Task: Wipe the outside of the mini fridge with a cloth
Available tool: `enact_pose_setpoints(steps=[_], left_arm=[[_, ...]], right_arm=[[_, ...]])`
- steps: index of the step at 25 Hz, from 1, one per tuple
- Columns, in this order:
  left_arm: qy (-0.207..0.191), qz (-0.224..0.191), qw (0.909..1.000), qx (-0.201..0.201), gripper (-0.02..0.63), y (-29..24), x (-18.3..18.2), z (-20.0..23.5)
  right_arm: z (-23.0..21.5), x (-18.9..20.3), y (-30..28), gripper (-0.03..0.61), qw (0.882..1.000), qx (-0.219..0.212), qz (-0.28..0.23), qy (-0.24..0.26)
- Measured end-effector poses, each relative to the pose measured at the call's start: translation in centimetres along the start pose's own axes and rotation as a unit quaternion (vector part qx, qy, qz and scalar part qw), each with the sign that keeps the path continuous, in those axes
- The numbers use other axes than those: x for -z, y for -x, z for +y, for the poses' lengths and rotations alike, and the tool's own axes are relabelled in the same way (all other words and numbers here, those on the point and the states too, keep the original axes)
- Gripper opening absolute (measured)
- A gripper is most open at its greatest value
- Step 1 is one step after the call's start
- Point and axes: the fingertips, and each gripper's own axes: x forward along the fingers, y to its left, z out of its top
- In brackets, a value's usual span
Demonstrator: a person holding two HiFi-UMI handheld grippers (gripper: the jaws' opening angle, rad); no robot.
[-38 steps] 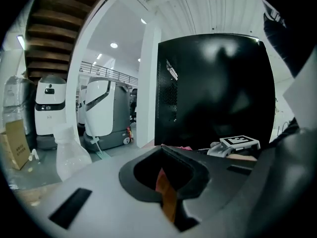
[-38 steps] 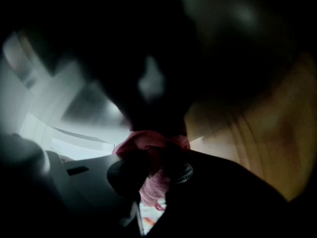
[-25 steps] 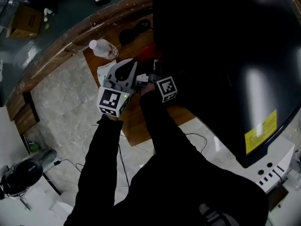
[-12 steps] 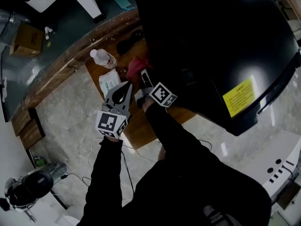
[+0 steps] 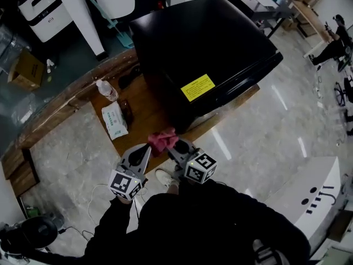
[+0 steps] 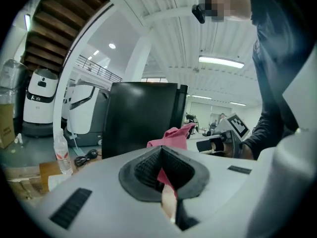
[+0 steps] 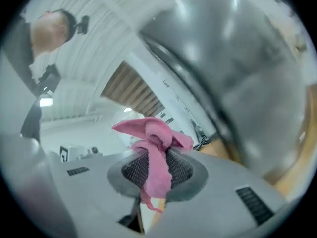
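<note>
Together, left tongs point(image 5: 144, 150) and right tongs point(image 5: 172, 147) pinch pink cloth point(image 5: 162, 141); mini fridge point(image 5: 209, 43) just beyond, yellow label point(image 5: 198, 87) print unreadable.

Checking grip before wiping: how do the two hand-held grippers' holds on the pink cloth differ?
The left hand-held gripper pinches a thin edge of the cloth; the right hand-held gripper clamps a bunched wad. The left sits farther from the mini fridge than the right. Both are shut on the cloth.

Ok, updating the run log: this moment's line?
left gripper shut on pink cloth | right gripper shut on it | mini fridge ahead
</note>
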Motion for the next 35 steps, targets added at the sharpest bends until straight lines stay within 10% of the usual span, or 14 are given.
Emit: enact_pose_setpoints(steps=[12, 35], left_arm=[[-0.028, -0.048, 0.9984, -0.012, 0.006, 0.1, -5.4, -17.7], [-0.054, -0.079, 0.9931, -0.068, 0.006, 3.4, -2.9, -40.2]], right_arm=[[5.7, -7.3, 19.3, 0.066, 0.983, -0.056, 0.027, 0.172], [10.9, -7.0, 39.3, 0.064, 0.968, -0.131, -0.003, 0.213]])
